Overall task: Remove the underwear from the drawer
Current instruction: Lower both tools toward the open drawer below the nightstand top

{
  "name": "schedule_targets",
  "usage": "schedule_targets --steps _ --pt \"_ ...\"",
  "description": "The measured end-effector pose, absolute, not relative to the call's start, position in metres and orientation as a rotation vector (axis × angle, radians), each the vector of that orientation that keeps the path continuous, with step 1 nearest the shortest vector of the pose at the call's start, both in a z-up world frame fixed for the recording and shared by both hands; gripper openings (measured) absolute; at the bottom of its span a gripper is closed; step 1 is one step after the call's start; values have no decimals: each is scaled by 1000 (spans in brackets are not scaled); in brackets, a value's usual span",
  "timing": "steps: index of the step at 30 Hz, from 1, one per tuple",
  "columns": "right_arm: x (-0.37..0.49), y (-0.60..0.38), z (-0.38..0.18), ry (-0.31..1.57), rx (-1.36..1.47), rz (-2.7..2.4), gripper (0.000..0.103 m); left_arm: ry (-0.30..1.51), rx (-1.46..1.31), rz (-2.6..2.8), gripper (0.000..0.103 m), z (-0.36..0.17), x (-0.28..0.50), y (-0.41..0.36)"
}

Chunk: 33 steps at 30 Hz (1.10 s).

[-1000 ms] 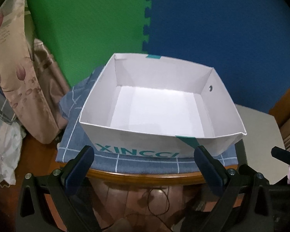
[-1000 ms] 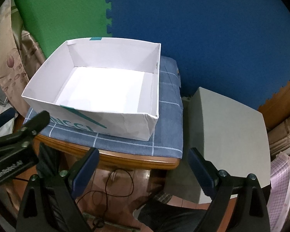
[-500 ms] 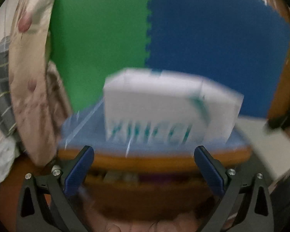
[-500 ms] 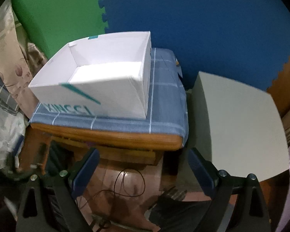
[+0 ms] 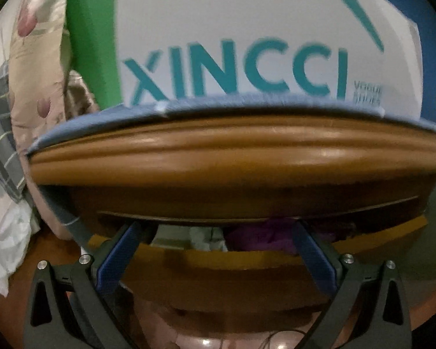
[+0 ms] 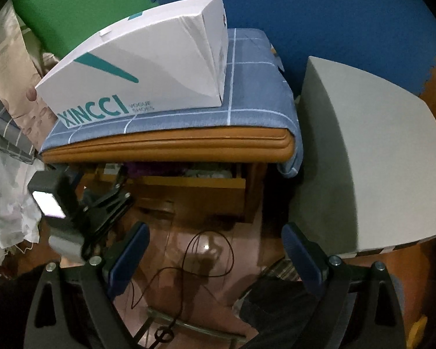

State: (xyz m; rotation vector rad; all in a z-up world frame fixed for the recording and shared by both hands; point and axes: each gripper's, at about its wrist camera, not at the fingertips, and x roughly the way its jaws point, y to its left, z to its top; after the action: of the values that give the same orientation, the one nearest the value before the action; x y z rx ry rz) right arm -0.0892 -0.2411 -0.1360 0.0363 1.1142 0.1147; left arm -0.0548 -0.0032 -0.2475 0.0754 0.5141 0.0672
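A wooden drawer (image 5: pixel 238 257) stands partly pulled out under the wooden tabletop (image 5: pixel 232 157). Folded garments lie inside: a purple one (image 5: pixel 258 237) and a pale one (image 5: pixel 207 237). My left gripper (image 5: pixel 218 232) is open, its blue fingertips at the drawer's opening above the front panel. In the right wrist view the drawer (image 6: pixel 189 181) shows below the tabletop, with the purple garment (image 6: pixel 148 170) and pale fabric (image 6: pixel 206 172). The left gripper (image 6: pixel 113 186) reaches into its left end. My right gripper (image 6: pixel 215 238) is open and empty, held back above the floor.
A white XINCCI shoe box (image 6: pixel 148 67) stands on a blue checked cloth (image 6: pixel 247 87) on the tabletop. A grey cabinet (image 6: pixel 363 151) is at the right. Curtains and bedding (image 6: pixel 5 133) hang at the left. A cable (image 6: pixel 206 256) lies on the floor.
My left gripper has dropped from above the box down to the drawer opening and moved in close. The right gripper has lowered and now looks at the drawer from further back.
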Motion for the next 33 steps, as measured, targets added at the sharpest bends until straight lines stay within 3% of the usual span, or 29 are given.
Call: schedule_targets --steps 12,23,33 --pt "-88 -240 -169 1196 94 124 94 524 4 -53 103 -265 -38 19" --pt "-96 -238 -161 1173 146 128 94 976 24 -44 103 -245 -8 12" --pt "-112 -255 -159 1165 169 93 94 1178 33 -54 103 -230 -17 17"
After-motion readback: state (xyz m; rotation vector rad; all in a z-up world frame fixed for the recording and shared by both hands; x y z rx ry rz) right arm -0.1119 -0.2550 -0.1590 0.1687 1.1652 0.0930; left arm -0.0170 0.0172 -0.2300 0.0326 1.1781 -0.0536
